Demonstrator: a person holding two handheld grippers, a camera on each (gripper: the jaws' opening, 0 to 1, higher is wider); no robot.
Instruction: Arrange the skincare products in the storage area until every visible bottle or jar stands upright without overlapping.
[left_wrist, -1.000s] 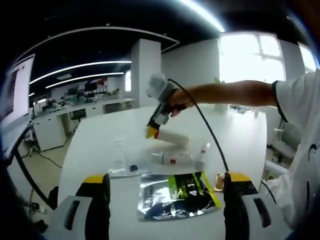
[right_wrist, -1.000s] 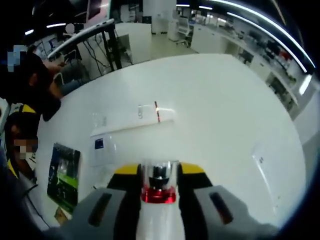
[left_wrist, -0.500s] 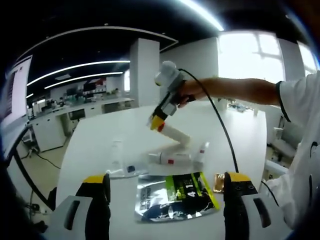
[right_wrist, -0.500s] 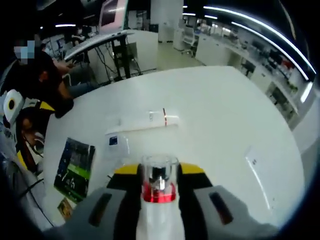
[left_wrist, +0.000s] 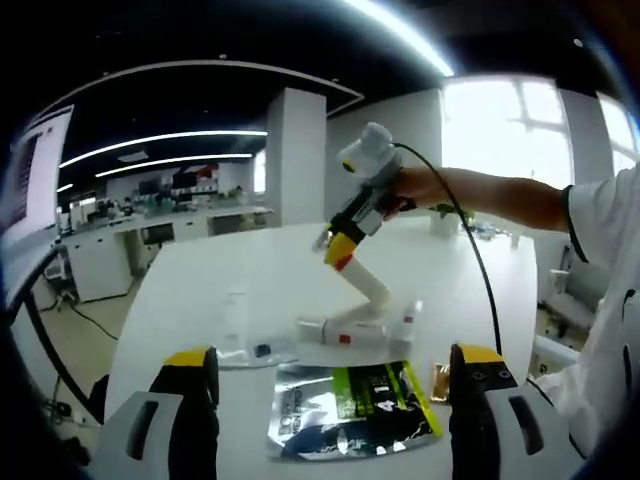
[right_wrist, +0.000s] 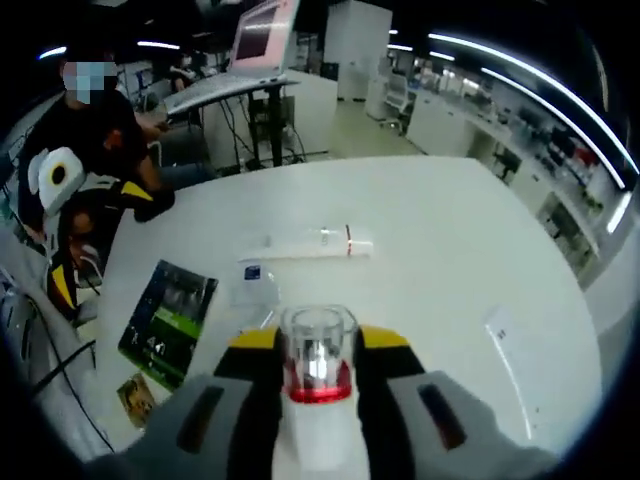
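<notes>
Bottle (right_wrist: 318, 390) with a red ring sits clamped in my right gripper (right_wrist: 318, 375), tilted above the white surface (right_wrist: 450, 250). My left gripper (left_wrist: 330, 400) is wide apart, holding nothing.

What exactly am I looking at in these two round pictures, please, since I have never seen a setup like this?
There is no robot here: a person holds a hand-held gripper in each hand, and each carries a fisheye camera looking out along its own fingers.

In the left gripper view, the left gripper is open and holds nothing. Ahead, the person's hand holds the right gripper, which tilts a white bottle up from a white table.

In the right gripper view, that bottle's clear cap and red band sit between the fingers.

Also on the table: a white tube lying flat, a silver and green pouch and a small gold sachet.
</notes>
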